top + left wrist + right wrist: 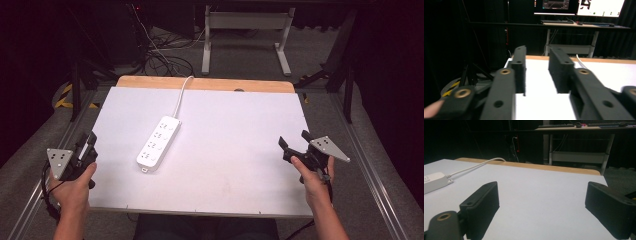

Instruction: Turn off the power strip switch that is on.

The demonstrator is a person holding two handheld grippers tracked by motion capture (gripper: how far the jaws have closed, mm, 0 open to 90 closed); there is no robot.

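Observation:
A white power strip (158,143) lies at an angle left of the middle of the white table top (225,150). Its white cable (182,92) runs off over the far edge. My left gripper (89,140) is held at the table's left edge, jaws open a moderate gap (537,50) with nothing between them. My right gripper (293,137) hovers near the right edge, jaws spread wide (542,195) over bare table, also holding nothing. In the right gripper view the power strip (434,182) and its cable (474,165) lie far off to the left.
A wooden strip (205,83) borders the table's far edge. Beyond it stand a white desk frame (245,30) and tangled floor cables (160,55). Lit monitors (599,7) sit on that desk. Metal rails (370,165) run along both sides of the table.

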